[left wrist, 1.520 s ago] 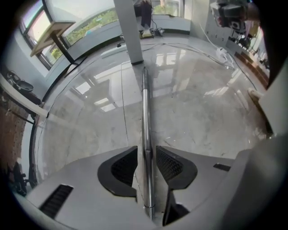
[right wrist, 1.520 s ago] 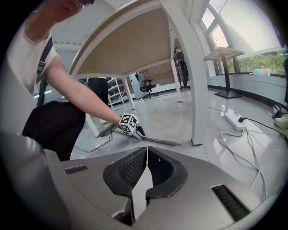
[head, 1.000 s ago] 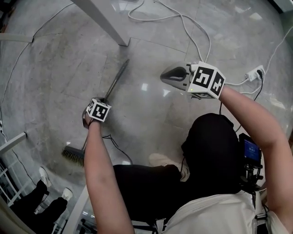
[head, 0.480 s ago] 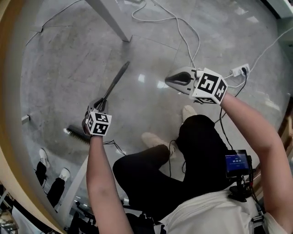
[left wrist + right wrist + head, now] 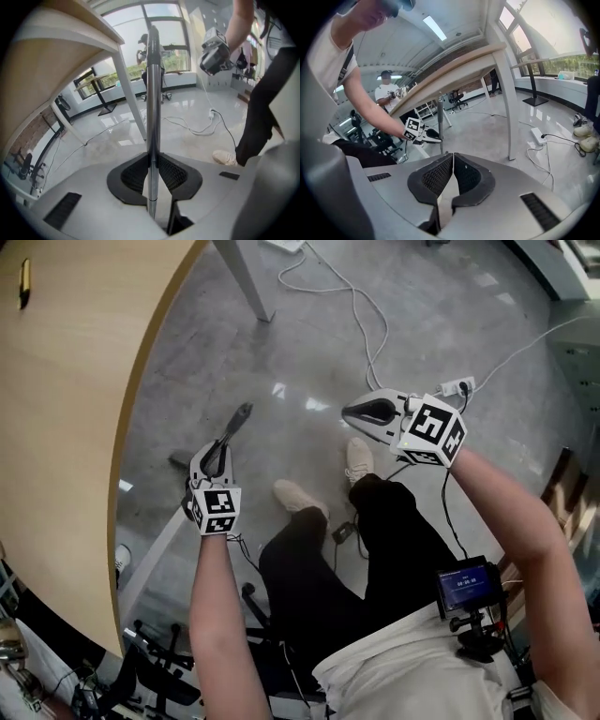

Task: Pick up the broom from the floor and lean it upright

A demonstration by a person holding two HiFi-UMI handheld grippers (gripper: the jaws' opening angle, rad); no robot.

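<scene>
My left gripper [image 5: 217, 454] is shut on the broom's metal handle [image 5: 238, 420], whose dark tip pokes out beyond the jaws in the head view. In the left gripper view the handle [image 5: 152, 93] runs straight up between the pads [image 5: 174, 172], pinched at the middle, with my left gripper [image 5: 152, 157] well above the floor. The bristle head is out of sight. My right gripper [image 5: 354, 410] hovers to the right, apart from the broom, shut with nothing in it. In the right gripper view its tips [image 5: 453, 157] meet and the left gripper [image 5: 419, 132] shows beyond them.
A round wooden table top [image 5: 66, 381] fills the left, one white leg [image 5: 246, 282] behind. White cables and a power strip [image 5: 453, 387] lie on the grey floor. My shoes [image 5: 298, 495] stand below. A person [image 5: 386, 89] stands in the background.
Both grippers have risen as I stood up. The left one has lifted the broom off the floor, the handle swinging toward upright. The table top has come into view.
</scene>
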